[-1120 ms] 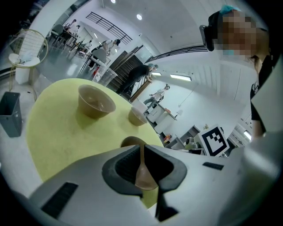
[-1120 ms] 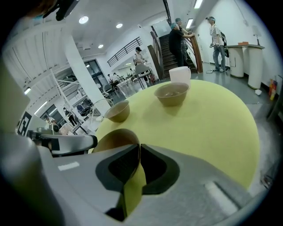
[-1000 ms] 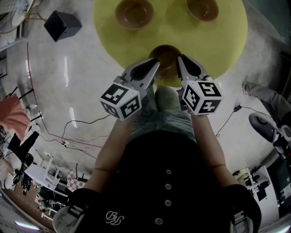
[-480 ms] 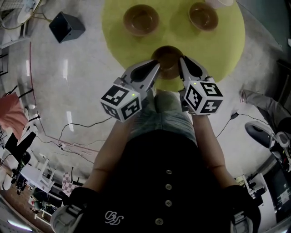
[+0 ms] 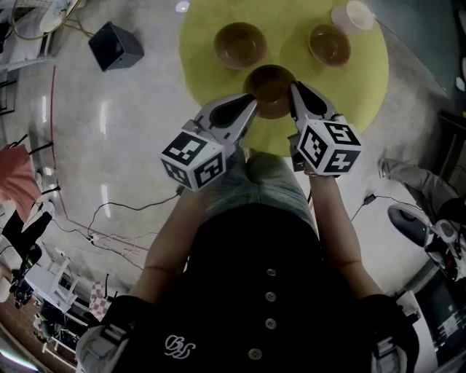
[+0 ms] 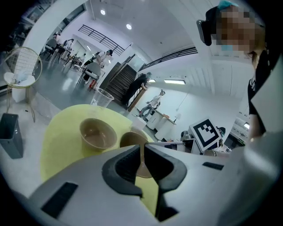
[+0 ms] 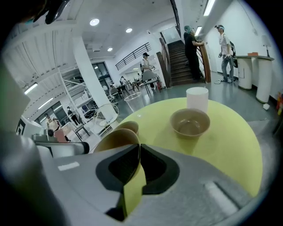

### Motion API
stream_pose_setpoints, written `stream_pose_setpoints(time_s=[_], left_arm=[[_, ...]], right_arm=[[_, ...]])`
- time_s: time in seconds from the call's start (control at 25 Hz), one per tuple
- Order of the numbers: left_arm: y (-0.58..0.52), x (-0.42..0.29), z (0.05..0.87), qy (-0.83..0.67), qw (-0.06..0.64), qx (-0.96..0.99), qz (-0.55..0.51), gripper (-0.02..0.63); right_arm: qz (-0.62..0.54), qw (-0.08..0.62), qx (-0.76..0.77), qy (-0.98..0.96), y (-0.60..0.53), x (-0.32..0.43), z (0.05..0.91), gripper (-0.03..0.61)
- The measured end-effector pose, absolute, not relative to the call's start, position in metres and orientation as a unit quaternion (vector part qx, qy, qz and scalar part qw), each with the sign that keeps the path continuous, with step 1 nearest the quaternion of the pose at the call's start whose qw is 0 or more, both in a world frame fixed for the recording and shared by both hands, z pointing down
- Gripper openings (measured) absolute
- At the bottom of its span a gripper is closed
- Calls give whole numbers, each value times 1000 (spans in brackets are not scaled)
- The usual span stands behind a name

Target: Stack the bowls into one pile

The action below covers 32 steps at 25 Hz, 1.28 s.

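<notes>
The left gripper [image 5: 250, 105] and right gripper [image 5: 295, 91] are each pinched tight on opposite sides of the brown bowl [image 5: 271, 81] rim, by the yellow table [image 5: 207, 80] near edge, so move both hands level together and centre it over the far-left bowl [image 5: 239, 44] before lowering

Yellow table [image 5: 206, 79] bearing bowls [image 5: 239, 45], white cup [image 5: 354, 14]
</notes>
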State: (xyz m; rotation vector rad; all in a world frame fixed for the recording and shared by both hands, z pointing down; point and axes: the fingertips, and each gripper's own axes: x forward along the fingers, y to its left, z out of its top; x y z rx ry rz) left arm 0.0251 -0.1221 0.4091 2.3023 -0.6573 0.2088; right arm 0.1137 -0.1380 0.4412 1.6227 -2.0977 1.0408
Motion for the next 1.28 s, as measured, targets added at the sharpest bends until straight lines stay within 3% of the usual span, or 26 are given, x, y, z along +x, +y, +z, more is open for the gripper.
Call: stream_pose_setpoints(time_s=[0.64,1.28], left_arm=[[-172,6,388,-260,337,902,67,37],[-196,-16,419,-271,372,885,70,37]], right_arm=[[335,154,545,-753,-207,84,413,19],[357,163,557,-732,-241,70,448,20]])
